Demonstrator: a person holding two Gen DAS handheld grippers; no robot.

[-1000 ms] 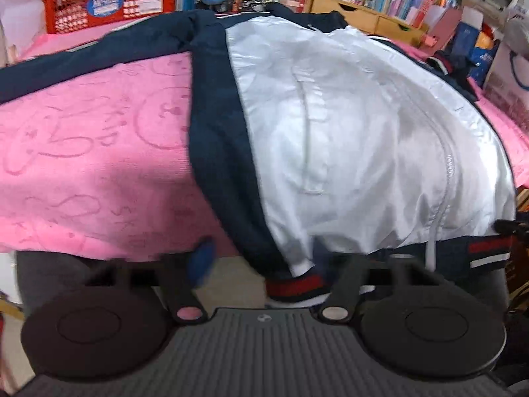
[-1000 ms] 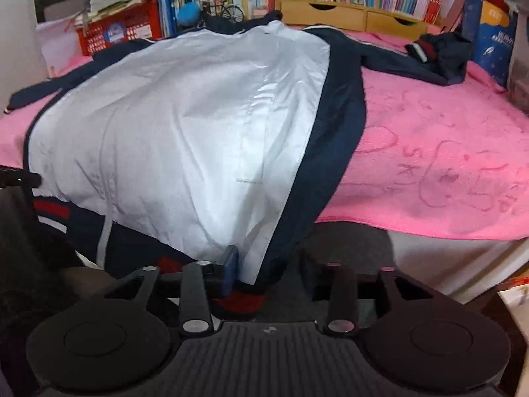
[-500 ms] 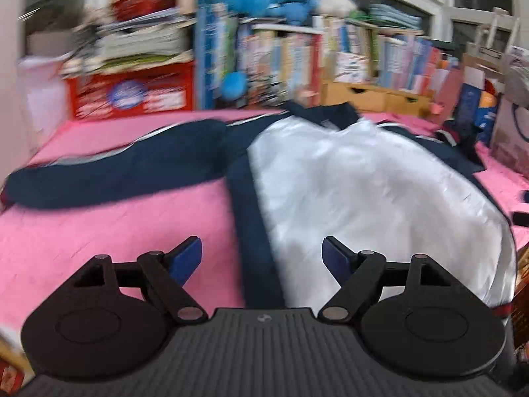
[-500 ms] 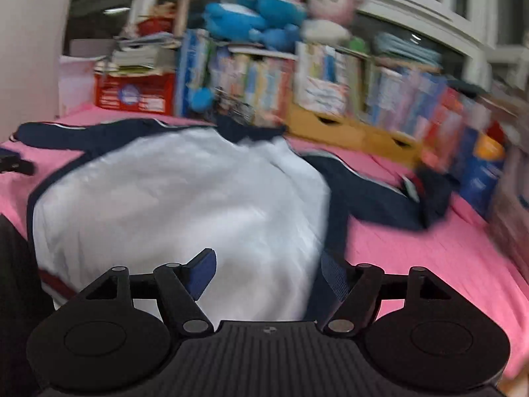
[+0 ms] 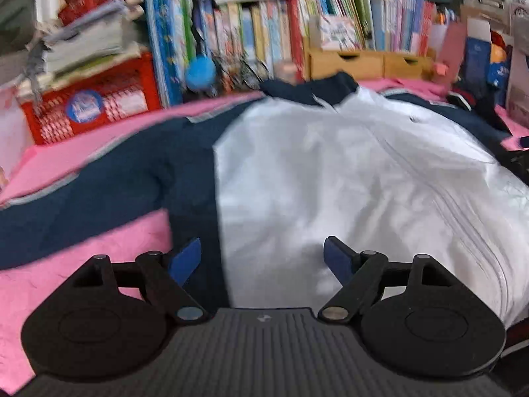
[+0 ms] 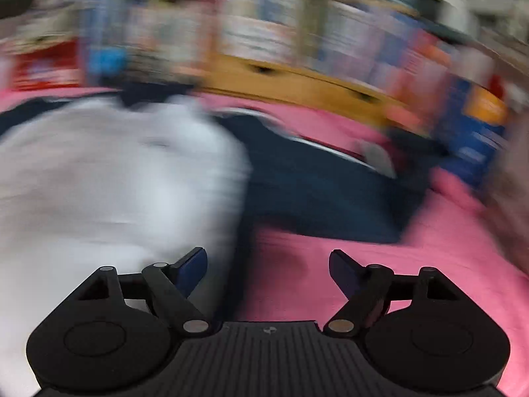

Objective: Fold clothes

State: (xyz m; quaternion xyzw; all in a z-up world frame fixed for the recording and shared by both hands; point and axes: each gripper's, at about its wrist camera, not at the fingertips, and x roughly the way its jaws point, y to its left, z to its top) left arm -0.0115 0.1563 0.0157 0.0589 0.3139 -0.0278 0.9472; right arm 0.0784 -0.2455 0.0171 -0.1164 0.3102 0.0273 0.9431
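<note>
Just glossy white-and-navy jacket [image 5: 347, 178]

even indoor light; left view mildly soft, right view heavily motion-blurred, perhaps unreadable; fisheye-bent edges.

jacket [image 5: 330, 178] on pink blanket [image 5: 66, 278]

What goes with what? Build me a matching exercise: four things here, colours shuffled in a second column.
Things:
1. jacket body panel
2. jacket sleeve
3. blanket
4. crate

Colours:
A. red
B. navy
C. white
D. pink

Pairs: 1-C, 2-B, 3-D, 4-A
</note>
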